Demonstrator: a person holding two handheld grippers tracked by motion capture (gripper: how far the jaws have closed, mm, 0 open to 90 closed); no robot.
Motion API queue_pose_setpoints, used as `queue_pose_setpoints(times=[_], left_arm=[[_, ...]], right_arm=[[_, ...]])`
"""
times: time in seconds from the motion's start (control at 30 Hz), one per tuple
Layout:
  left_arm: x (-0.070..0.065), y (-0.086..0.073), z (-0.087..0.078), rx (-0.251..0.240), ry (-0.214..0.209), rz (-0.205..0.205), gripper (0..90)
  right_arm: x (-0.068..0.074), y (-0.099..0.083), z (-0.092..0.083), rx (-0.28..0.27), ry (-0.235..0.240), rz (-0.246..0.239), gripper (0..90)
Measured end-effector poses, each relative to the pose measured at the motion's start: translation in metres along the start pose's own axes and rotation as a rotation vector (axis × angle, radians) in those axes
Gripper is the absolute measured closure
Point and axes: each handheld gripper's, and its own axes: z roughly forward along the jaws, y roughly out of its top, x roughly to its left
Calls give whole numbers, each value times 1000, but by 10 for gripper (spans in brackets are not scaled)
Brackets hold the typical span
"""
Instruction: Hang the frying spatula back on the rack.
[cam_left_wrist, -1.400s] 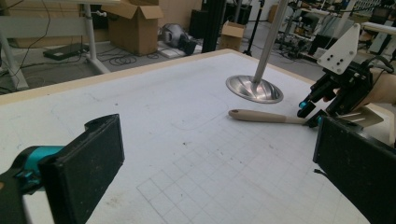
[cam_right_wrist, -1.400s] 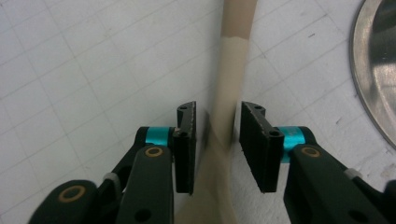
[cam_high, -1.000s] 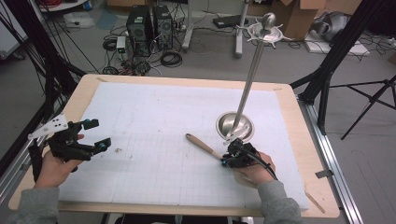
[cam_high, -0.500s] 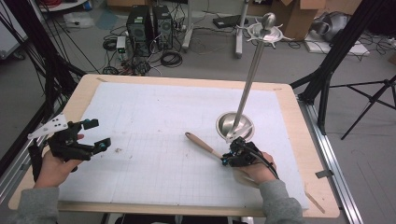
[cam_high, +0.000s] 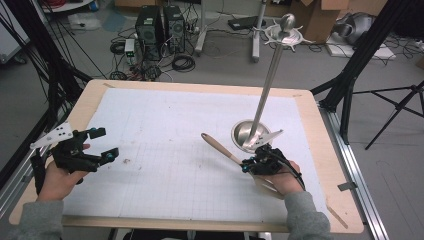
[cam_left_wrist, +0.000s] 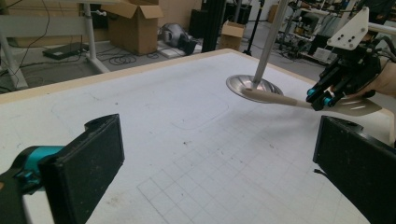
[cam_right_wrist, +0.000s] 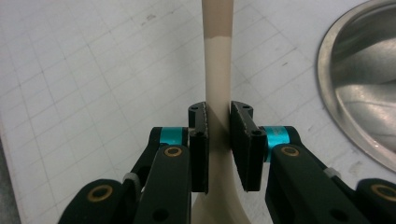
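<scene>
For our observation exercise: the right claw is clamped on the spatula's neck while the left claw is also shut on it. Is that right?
Not quite. The right claw is clamped on the spatula, but the left claw is open and empty, as the left gripper view shows.

left gripper (cam_high: 102, 145): black body showing teal accents near jaws, white three-cornered plate with small holes sitting on top, wide flat black pads (cam_left_wrist: 88, 163) showing in left gripper view. right gripper (cam_high: 245, 165): black linkage arms carrying brass-coloured pivot screws, teal collars sitting behind ribbed black pads (cam_right_wrist: 245, 140), pale three-cornered plate on top, black cable looping over back of hand. person wearing grey long sleeves (cam_high: 32, 222), cuffs ending at wrists.
</scene>
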Motion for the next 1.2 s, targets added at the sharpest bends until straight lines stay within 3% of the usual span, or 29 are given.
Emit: queue_pose_setpoints(times=[0.3,1.2], left_arm=[[0,-1,1,6,1,-1,23],[2,-3,2,13,8,-6,23]], right_arm=[[-4,-1,-22,-73,-4,-6,779],[-24,-23,-80,-217,-10,29,780]])
